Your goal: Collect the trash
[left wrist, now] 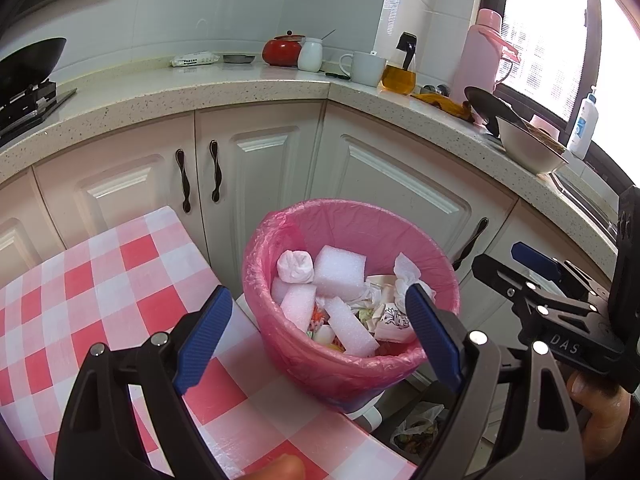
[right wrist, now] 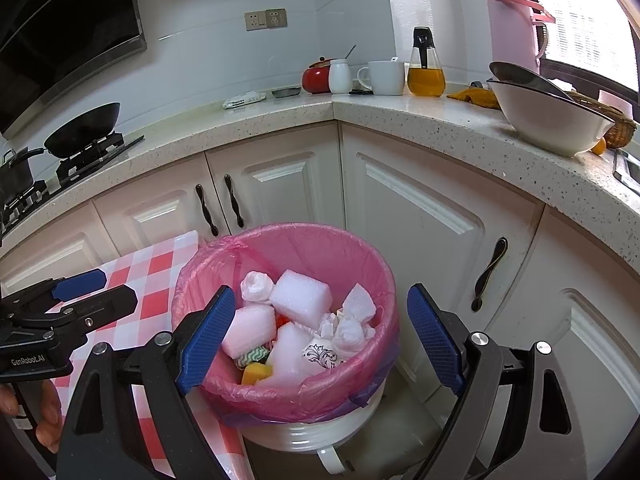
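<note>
A white bin lined with a pink bag (left wrist: 344,206) (right wrist: 280,232) stands on the floor beside the table. It holds white foam blocks (left wrist: 340,272) (right wrist: 302,298), crumpled tissues (left wrist: 295,266) (right wrist: 256,286) and a patterned paper cup (left wrist: 394,320) (right wrist: 320,356). My left gripper (left wrist: 320,332) hovers above the bin's near rim, open and empty. My right gripper (right wrist: 322,340) hangs over the bin as well, jaws wide, nothing between them. Each gripper shows in the other's view: the right gripper (left wrist: 512,262) at the bin's right, the left gripper (right wrist: 100,290) above the table.
A table with a red-and-white checked cloth (left wrist: 100,280) (right wrist: 160,264) adjoins the bin on the left. White cabinets and a speckled counter (left wrist: 240,88) curve behind, bearing a wok (right wrist: 84,128), mug (right wrist: 384,78), oil bottle (right wrist: 426,68) and bowl (right wrist: 552,120). A plastic bag of scraps (left wrist: 416,428) lies on the floor.
</note>
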`<state>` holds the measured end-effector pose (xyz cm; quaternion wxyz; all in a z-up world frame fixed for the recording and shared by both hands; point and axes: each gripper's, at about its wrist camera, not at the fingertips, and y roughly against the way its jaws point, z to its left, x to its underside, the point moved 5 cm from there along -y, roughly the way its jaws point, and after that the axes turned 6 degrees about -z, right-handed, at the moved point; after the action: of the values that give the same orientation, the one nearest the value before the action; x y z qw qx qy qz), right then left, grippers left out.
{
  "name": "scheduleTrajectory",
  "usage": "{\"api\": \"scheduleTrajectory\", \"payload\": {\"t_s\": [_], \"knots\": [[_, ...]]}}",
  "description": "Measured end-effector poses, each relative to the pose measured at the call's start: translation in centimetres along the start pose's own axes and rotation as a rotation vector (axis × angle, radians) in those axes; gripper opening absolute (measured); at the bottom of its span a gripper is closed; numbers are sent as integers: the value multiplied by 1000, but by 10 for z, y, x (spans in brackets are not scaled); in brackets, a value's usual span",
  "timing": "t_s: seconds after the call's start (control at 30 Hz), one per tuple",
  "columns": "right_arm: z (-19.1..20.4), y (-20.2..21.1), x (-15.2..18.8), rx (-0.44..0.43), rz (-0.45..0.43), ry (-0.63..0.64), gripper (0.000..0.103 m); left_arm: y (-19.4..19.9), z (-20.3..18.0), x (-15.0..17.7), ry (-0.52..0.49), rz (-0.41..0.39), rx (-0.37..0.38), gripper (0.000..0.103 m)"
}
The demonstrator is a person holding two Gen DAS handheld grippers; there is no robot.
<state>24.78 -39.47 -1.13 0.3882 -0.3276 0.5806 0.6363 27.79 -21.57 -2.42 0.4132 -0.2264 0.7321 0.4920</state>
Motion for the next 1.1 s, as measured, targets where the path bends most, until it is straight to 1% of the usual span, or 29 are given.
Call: {"api": "scheduleTrajectory", "payload": {"t_s": [1.1], "knots": [[0,0,1,1,-1,-2,83,2,-2,-1,-6,-3,0,85]]}}
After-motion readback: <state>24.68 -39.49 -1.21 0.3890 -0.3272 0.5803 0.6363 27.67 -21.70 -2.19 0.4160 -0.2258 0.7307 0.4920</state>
